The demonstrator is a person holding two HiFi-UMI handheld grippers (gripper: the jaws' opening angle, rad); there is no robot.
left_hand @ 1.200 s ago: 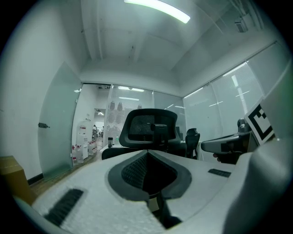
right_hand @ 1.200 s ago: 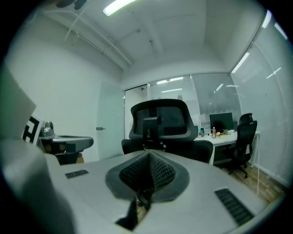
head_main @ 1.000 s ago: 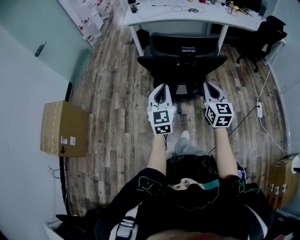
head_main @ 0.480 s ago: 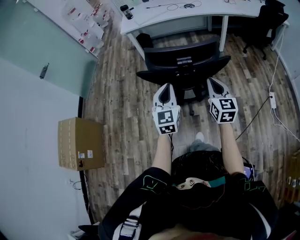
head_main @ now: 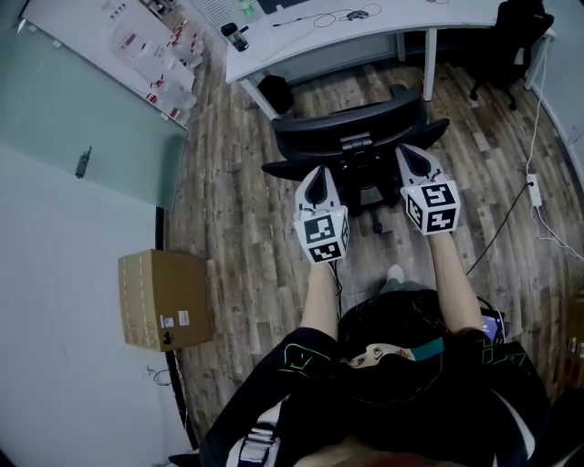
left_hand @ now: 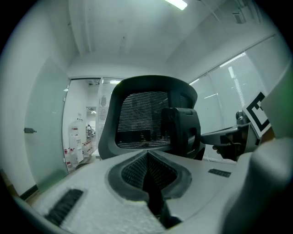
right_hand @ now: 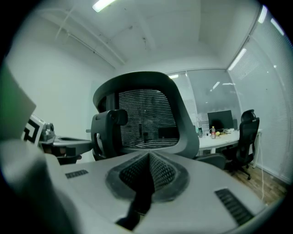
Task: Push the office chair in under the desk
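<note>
A black mesh-backed office chair (head_main: 351,137) stands on the wood floor just short of the white desk (head_main: 365,27), its back facing me. My left gripper (head_main: 316,175) is shut and held at the left side of the backrest. My right gripper (head_main: 411,157) is shut at the right side. In the left gripper view the shut jaws (left_hand: 147,154) point at the chair back (left_hand: 142,123) close ahead. The right gripper view shows the same: shut jaws (right_hand: 149,156) and the chair back (right_hand: 146,121). Whether either tip touches the chair I cannot tell.
A cardboard box (head_main: 164,299) sits by the left wall under a glass partition (head_main: 82,109). A second black chair (head_main: 511,36) stands at the far right of the desk. A desk leg (head_main: 429,64) and a dark bin (head_main: 274,91) flank the gap. A power strip (head_main: 534,190) and cables lie right.
The person has stepped forward. Both grippers and the chair have moved towards the desk, and the chair has turned slightly. Both grippers stay shut.
</note>
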